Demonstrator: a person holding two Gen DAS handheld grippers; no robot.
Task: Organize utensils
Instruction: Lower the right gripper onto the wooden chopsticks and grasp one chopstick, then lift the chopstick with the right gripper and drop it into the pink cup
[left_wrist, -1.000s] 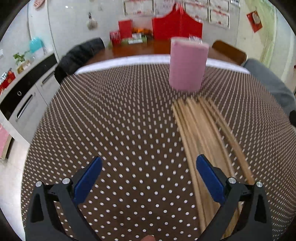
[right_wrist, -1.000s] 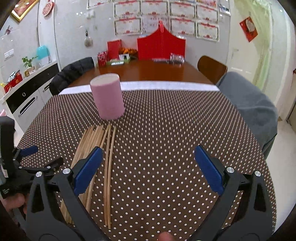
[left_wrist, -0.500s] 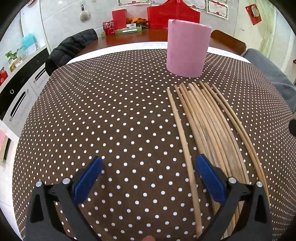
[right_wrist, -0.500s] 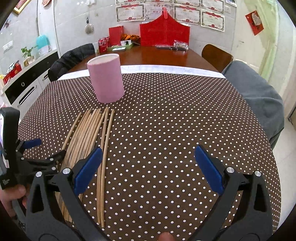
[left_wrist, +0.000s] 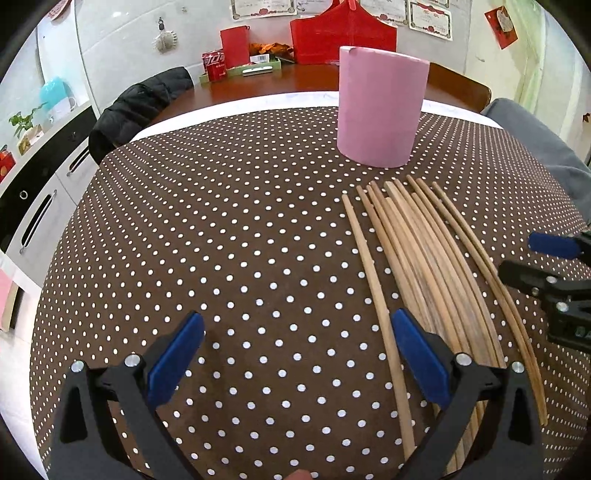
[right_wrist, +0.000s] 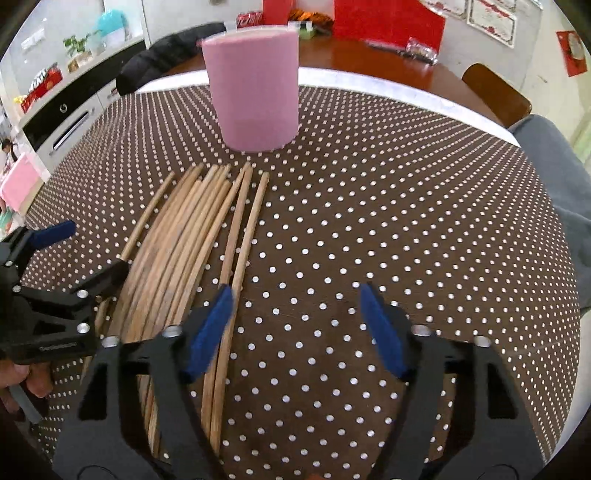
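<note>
Chopsticks (left_wrist: 424, 266) lying flat in a loose fan on a brown, white-dotted cloth (left_wrist: 229, 251), tips toward a pink cup (left_wrist: 380, 110) that stands upright just past their far ends, apart from them. One chopstick set slightly off to the left of the bundle, two more slightly off to the right.

Left gripper (left_wrist: 295, 358) hovering low over the cloth, jaws wide, nothing between the blue pads (left_wrist: 173, 358). Leftmost chopstick running just inside the right pad; rest of the bundle passing under and beyond that pad.

Right gripper (right_wrist: 295, 328) tilted down over the near right side of the bundle, jaws closing, at a middling width. Only bare cloth between the pads; the two rightmost chopsticks (right_wrist: 240, 236) lying at and under the left pad (right_wrist: 208, 332), not clamped. Slight blur on that pad.

Each gripper showing in the other's view: right one at the far right edge of the left view (left_wrist: 557, 288), left one at the left edge of the right view (right_wrist: 55, 295), with fingers (right_wrist: 33, 384) of the holding hand below it.

Beyond the cloth: wooden table (left_wrist: 266, 81) with red boxes (left_wrist: 343, 33), a dark jacket (left_wrist: 140, 107) on a chair, cabinets (left_wrist: 40, 199) on the left, a grey sleeve (right_wrist: 554, 177) on the right.
</note>
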